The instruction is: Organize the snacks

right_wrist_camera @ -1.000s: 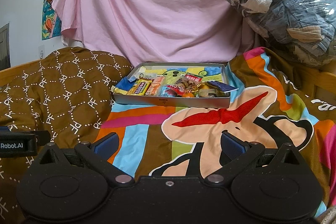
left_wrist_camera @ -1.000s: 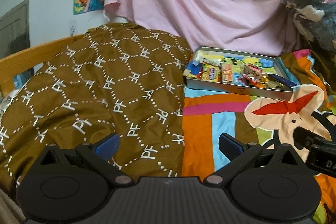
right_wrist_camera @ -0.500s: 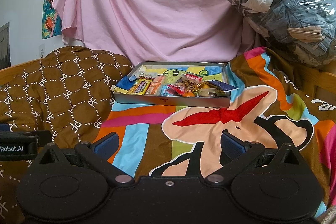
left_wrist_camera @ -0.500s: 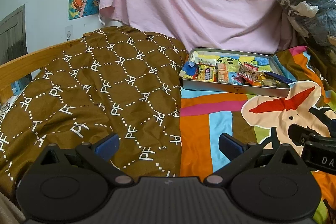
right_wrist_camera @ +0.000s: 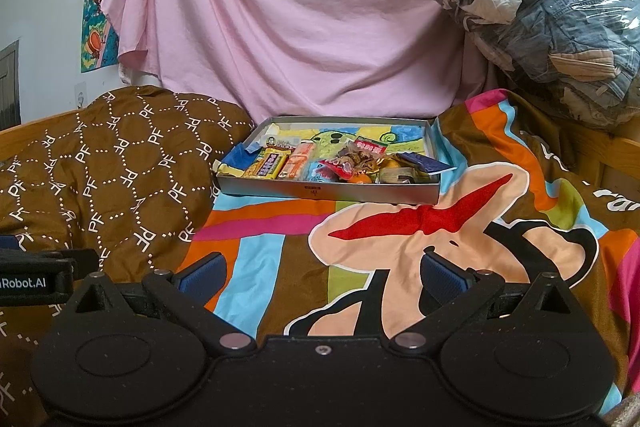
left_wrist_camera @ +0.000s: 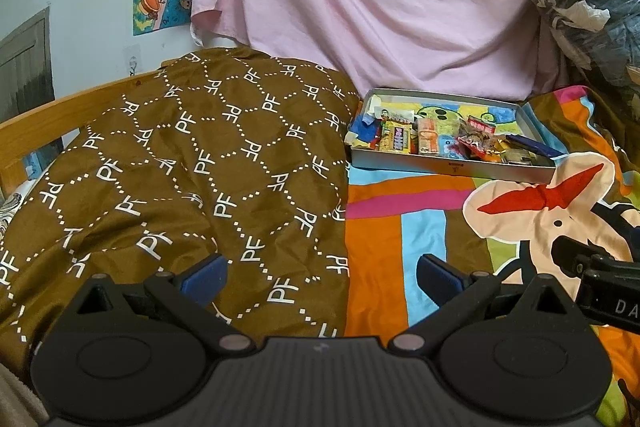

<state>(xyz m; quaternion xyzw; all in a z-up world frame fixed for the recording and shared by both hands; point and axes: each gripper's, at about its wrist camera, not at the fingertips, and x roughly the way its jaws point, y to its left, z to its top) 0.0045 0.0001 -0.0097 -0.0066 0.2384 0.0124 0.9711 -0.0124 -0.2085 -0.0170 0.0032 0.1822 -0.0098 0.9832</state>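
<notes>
A shallow grey tin tray [right_wrist_camera: 328, 191] [left_wrist_camera: 452, 167] rests on the colourful blanket and holds several snack packets: a yellow bar [right_wrist_camera: 269, 165] [left_wrist_camera: 396, 139], an orange packet [right_wrist_camera: 297, 163], red wrappers [right_wrist_camera: 370, 147] and a dark blue packet [right_wrist_camera: 424, 163]. My right gripper [right_wrist_camera: 322, 273] hovers open well short of the tray, nothing between its blue pads. Over the brown quilt to the tray's left, my left gripper [left_wrist_camera: 320, 275] is open and empty too. Each gripper's body shows at the edge of the other's view.
A brown quilt [left_wrist_camera: 180, 163] printed with "PF" covers the left of the bed, with a wooden bed rail [left_wrist_camera: 60, 115] beyond it. A pink sheet [right_wrist_camera: 288, 19] hangs behind the tray. A clear bag of clothes [right_wrist_camera: 552, 19] is piled at the right.
The left gripper has drifted back and left, so the tray looks slightly smaller and more central. The right view has barely shifted. Both grippers stay open.
</notes>
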